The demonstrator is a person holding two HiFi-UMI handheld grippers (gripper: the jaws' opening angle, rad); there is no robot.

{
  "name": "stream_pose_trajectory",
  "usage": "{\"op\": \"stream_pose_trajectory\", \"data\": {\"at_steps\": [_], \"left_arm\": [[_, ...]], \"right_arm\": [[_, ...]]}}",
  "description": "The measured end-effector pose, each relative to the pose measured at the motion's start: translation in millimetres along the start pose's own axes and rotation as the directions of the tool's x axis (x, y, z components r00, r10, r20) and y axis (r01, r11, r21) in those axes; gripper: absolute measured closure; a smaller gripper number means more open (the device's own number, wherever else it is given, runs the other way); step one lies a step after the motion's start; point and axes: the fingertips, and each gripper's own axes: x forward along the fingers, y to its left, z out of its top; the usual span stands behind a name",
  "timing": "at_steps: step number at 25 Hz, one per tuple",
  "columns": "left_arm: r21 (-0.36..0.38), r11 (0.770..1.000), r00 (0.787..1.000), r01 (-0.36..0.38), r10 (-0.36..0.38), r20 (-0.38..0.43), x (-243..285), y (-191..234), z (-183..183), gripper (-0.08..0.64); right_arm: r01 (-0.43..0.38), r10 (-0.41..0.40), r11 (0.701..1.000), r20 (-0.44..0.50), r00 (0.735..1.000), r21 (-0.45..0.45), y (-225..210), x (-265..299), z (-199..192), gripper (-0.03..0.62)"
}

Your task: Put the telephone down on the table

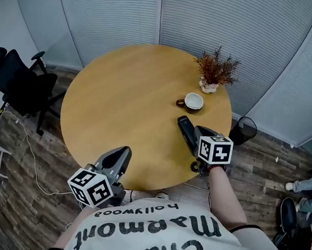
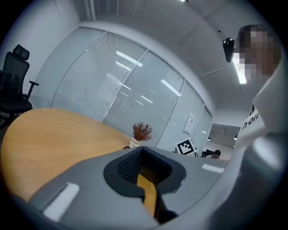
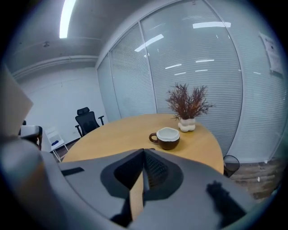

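My left gripper (image 2: 142,148) and right gripper (image 3: 144,150) are both clenched on nothing. They are near the round light-brown wooden table (image 1: 125,101).

Black mesh wastebasket (image 1: 247,129) partly hidden behind round wooden table (image 1: 132,91); black office chair (image 2: 12,85) cut off at left gripper view's edge; small dark coil (image 1: 195,166) at the near rim too small to identify.

A round wooden table (image 1: 125,101) is carrying a cup (image 1: 193,102) and a potted plant (image 1: 215,71) near its far right edge. The right gripper (image 1: 183,121) is hovering over the table's near right part, pointing toward the cup. The left gripper (image 1: 125,152) is hanging at the near edge.
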Motion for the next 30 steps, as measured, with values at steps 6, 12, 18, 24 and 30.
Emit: {"op": "stream_pose_trajectory", "data": {"at_steps": [6, 12, 18, 24, 30], "left_arm": [[0.016, 1.000, 0.998, 0.003, -0.004, 0.056, -37.8, -15.7, 12.9, 0.554], [0.043, 0.999, 0.996, -0.010, 0.007, 0.083, -65.3, -31.5, 11.1, 0.554], [0.030, 0.999, 0.994, -0.016, 0.013, 0.110, -92.3, -42.2, 2.1, 0.554], [0.027, 0.999, 0.994, -0.017, 0.014, 0.110, -108.2, -55.9, -11.3, 0.554], [0.024, 1.000, 0.993, -0.020, 0.017, 0.120, -117.6, -63.3, -13.5, 0.554]], "right_arm": [[-0.018, 0.018, 1.000, 0.058, 0.998, 0.010, 30.2, -27.8, 6.4, 0.577], [-0.010, 0.013, 1.000, 0.102, 0.995, -0.024, 45.4, -63.8, 19.7, 0.577], [-0.022, 0.028, 0.999, 0.127, 0.992, -0.047, 65.1, -96.3, 18.6, 0.578], [-0.059, 0.065, 0.997, 0.155, 0.986, -0.040, 80.5, -121.3, 13.7, 0.578], [-0.067, 0.076, 0.996, 0.170, 0.982, -0.060, 90.2, -134.9, 17.0, 0.578]]}}
